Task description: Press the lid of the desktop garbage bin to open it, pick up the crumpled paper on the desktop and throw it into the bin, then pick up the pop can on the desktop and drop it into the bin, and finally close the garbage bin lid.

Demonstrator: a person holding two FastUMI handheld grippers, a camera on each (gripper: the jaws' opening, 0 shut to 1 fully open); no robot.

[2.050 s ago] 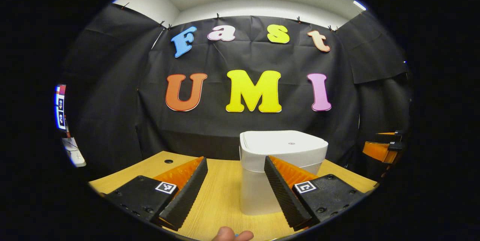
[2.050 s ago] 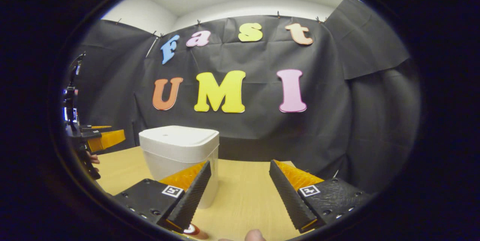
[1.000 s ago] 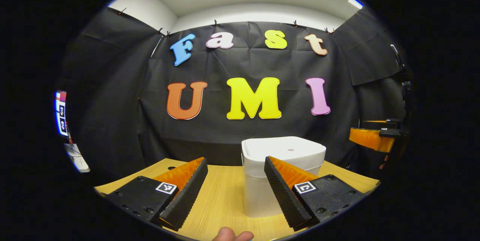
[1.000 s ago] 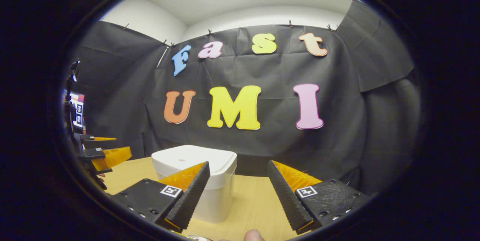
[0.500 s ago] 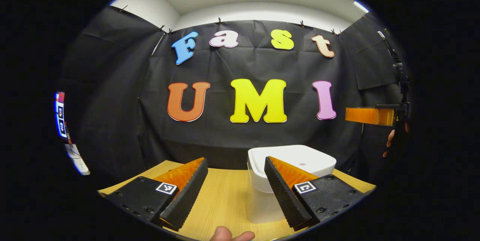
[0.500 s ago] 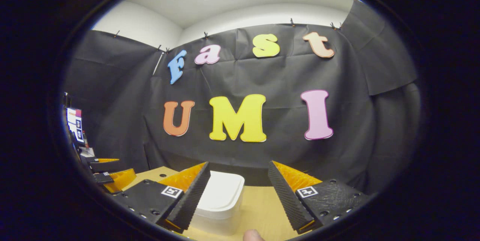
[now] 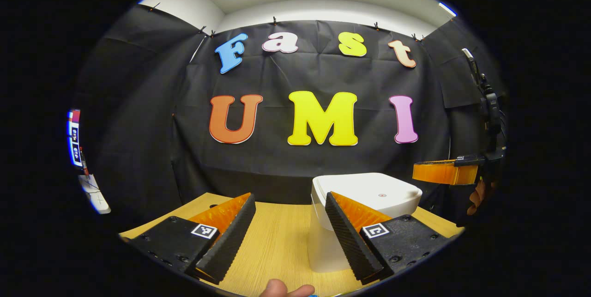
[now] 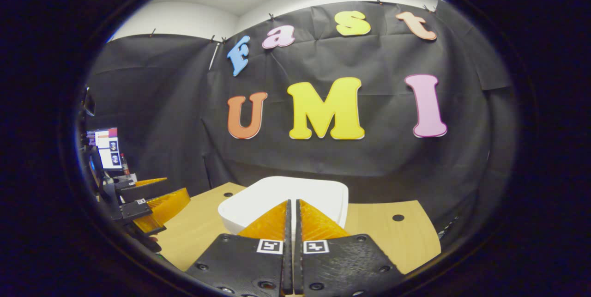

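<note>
A white desktop garbage bin [image 7: 369, 193] stands on the wooden desk [image 7: 277, 237] with its lid down. My left gripper [image 7: 290, 204] is open and low over the desk, its fingers framing the bin's left side from the near side. In the right gripper view the bin's lid [image 8: 277, 197] lies just under and beyond my right gripper [image 8: 293, 204], whose fingers are closed together with nothing between them. In the left gripper view the right gripper [image 7: 443, 172] hangs level to the right of the bin, slightly above lid height.
The desk [image 8: 392, 237] has small round holes, one at the right [image 8: 398, 217] and one at the left [image 8: 224, 194]. The left gripper [image 8: 157, 209] sits at the desk's left edge. A lit screen [image 8: 108, 147] stands far left. A fingertip [image 7: 284, 289] shows at the bottom.
My right gripper has shut its fingers, swung left and risen above the bin, so the lid now lies right under it. The left gripper stayed open, barely shifting.
</note>
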